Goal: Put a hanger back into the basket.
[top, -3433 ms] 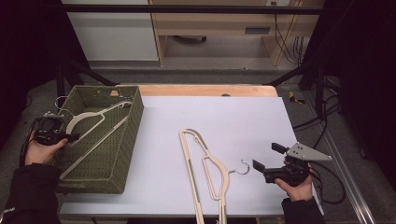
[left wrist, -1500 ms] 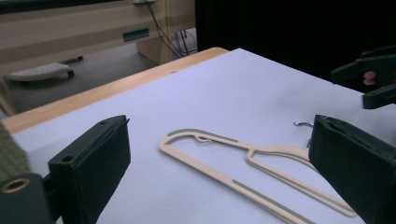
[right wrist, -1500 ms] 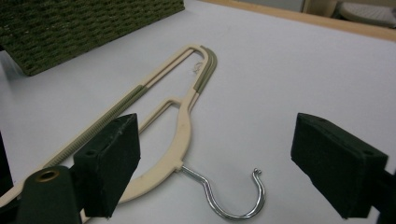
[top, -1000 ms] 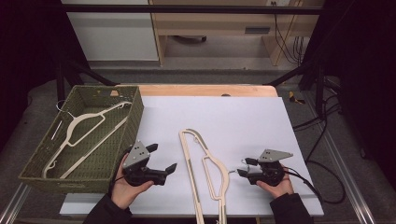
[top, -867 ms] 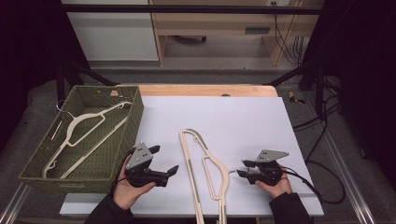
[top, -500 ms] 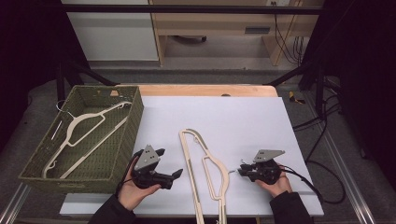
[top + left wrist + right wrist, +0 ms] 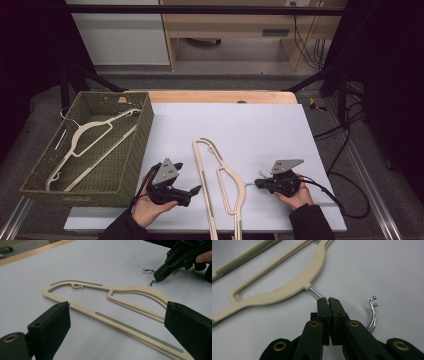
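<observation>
Cream hangers gripped by the wire hook on the white desk

The hangers (image 7: 220, 187) lie flat at the desk's (image 7: 250, 125) near edge; the right tool (image 7: 328, 299) has just closed on their metal hook (image 7: 372, 312), while the left tool (image 7: 196, 189) gapes wide just beside them.

Black gripper (image 7: 328, 300) jaws pinched together on the metal hook (image 7: 372, 312) shank of a cream hanger (image 7: 287, 287), which lies flat on the white table (image 7: 387, 270), hook curling right.

My white table (image 7: 250, 125) is evenly, softly lit from above; the room around it is dark. My close views look slightly soft, with faint shadows.
</observation>
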Demonstrator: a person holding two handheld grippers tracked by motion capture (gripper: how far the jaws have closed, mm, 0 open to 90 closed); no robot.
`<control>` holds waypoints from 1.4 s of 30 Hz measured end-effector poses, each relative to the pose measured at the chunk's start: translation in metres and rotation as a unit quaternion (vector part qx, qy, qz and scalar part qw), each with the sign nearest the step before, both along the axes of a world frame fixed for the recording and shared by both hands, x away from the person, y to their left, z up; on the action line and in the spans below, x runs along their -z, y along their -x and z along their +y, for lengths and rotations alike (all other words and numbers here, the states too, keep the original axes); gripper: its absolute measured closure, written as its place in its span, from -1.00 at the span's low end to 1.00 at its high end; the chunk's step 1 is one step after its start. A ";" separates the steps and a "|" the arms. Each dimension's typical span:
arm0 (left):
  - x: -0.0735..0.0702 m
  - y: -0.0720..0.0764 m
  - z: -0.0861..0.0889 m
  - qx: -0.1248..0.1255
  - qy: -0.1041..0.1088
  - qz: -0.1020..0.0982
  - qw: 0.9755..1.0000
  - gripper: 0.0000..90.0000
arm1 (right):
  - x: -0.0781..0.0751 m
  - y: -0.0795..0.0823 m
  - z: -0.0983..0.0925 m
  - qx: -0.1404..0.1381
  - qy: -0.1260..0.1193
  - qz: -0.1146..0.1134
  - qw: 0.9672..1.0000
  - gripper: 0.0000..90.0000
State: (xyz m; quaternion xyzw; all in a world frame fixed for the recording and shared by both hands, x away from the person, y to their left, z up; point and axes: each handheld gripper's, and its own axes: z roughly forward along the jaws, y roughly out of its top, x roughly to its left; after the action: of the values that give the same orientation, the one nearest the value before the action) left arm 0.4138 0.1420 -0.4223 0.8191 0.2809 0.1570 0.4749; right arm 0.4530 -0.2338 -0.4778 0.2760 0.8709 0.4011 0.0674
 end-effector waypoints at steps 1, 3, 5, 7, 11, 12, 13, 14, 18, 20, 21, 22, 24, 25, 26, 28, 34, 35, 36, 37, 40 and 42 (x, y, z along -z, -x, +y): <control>0.000 0.000 -0.003 0.004 -0.003 0.002 1.000 -0.84 | -0.002 0.001 0.000 0.000 -0.003 0.003 1.000 0.98; 0.000 0.002 -0.010 0.010 -0.003 0.001 1.000 -0.84 | -0.005 0.002 0.000 0.002 0.000 0.000 1.000 0.98; -0.001 0.002 -0.019 0.016 -0.004 0.002 1.000 -0.83 | -0.009 0.003 0.000 0.004 0.005 0.001 1.000 0.98; -0.001 0.003 -0.031 0.026 -0.004 0.007 1.000 -0.83 | -0.013 0.005 0.001 0.006 0.013 0.002 1.000 0.98; -0.001 0.003 -0.060 0.047 -0.014 0.016 0.999 -0.81 | -0.022 0.009 0.001 0.009 0.018 -0.006 1.000 0.99; 0.000 0.003 -0.068 0.050 -0.018 0.017 0.998 -0.81 | -0.024 0.010 0.001 0.009 0.017 -0.007 1.000 0.99; 0.001 0.003 -0.075 0.053 -0.023 0.018 0.998 -0.80 | -0.026 0.011 0.001 0.012 0.018 -0.005 1.000 0.99; 0.003 0.003 -0.083 0.054 -0.028 0.021 0.998 -0.79 | -0.028 0.011 0.001 0.010 0.016 -0.006 1.000 0.99; 0.013 0.002 -0.109 0.062 -0.046 0.046 0.996 -0.73 | -0.036 0.015 0.004 0.013 0.024 -0.010 1.000 0.99; 0.019 0.003 -0.120 0.069 -0.057 0.059 0.994 -0.69 | -0.040 0.017 0.006 0.010 0.028 -0.014 0.999 0.99; 0.023 0.004 -0.125 0.068 -0.058 0.064 0.994 -0.65 | -0.041 0.018 0.007 0.012 0.030 -0.017 0.999 0.99; 0.026 0.004 -0.129 0.069 -0.061 0.069 0.993 -0.61 | -0.043 0.018 0.007 0.009 0.033 -0.017 0.999 0.99; 0.031 0.004 -0.136 0.070 -0.076 0.079 0.991 -0.54 | -0.046 0.020 0.009 0.010 0.033 -0.022 0.999 0.99; 0.034 0.004 -0.138 0.071 -0.083 0.086 0.990 -0.49 | -0.047 0.020 0.009 0.009 0.032 -0.023 0.999 0.99; 0.037 0.004 -0.140 0.070 -0.086 0.091 0.990 -0.41 | -0.049 0.021 0.010 0.011 0.033 -0.023 0.999 0.99; 0.040 0.004 -0.143 0.074 -0.095 0.099 0.988 -0.29 | -0.050 0.022 0.011 0.012 0.035 -0.024 0.999 0.99; 0.047 0.008 -0.151 0.084 -0.103 0.106 0.985 0.11 | -0.053 0.024 0.014 0.011 0.042 -0.024 0.999 0.99; 0.046 0.009 -0.152 0.079 -0.104 0.105 0.986 0.15 | -0.053 0.024 0.014 0.011 0.043 -0.024 0.999 0.99; 0.045 0.010 -0.152 0.078 -0.107 0.111 0.985 0.21 | -0.053 0.024 0.014 0.012 0.044 -0.023 0.999 0.99; 0.045 0.010 -0.153 0.074 -0.107 0.112 0.985 0.23 | -0.053 0.024 0.014 0.012 0.044 -0.024 0.999 0.99; 0.044 0.012 -0.152 0.062 -0.110 0.115 0.985 0.32 | -0.054 0.024 0.014 0.012 0.043 -0.023 0.999 0.98; 0.043 0.012 -0.150 0.055 -0.114 0.119 0.985 0.40 | -0.054 0.025 0.014 0.006 0.042 -0.024 0.999 0.98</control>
State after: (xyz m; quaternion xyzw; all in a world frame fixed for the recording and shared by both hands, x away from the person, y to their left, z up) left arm 0.4018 -0.0077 -0.4653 0.8948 0.2701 0.0632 0.3497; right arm 0.4281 -0.2202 -0.4237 0.2688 0.8832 0.3705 0.1024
